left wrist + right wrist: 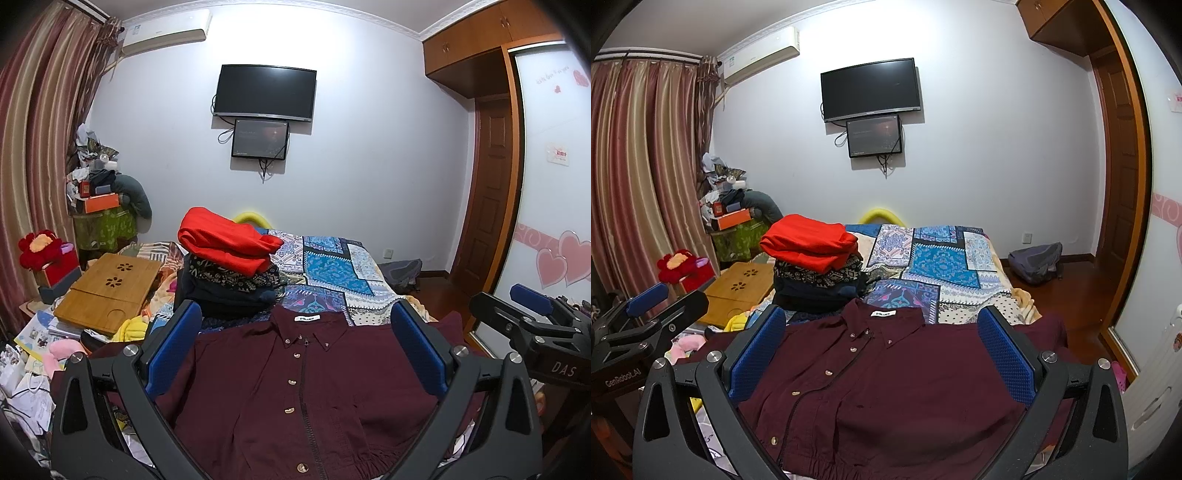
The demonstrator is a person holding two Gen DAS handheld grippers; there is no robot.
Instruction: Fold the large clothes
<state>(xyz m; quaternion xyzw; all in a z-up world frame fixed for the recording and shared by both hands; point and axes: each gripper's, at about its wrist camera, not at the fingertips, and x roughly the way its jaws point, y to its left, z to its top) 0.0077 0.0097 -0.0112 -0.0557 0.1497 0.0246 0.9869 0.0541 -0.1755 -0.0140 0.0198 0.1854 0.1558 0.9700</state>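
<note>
Bedroom, pale wall with a black wall-mounted television (pixel 265 92) above a bed covered by a blue patchwork-print quilt (pixel 334 271). Landmark: a dark maroon button-front shirt (pixel 295 387), spread flat, front up and buttoned, collar toward the television, at the quilt's near end. Just beyond its collar, left side, sits a stack of folded clothes (pixel 229 273) topped by a red folded garment (pixel 225 242). Left of the shirt lies a bamboo lap tray (pixel 107 291) amid clutter. Left gripper (pixel 295 347) hovers over the shirt's chest, blue-padded fingers spread wide, holding nothing. Right gripper (pixel 882 350) hovers beside it over the shirt, also spread wide, empty.
</note>
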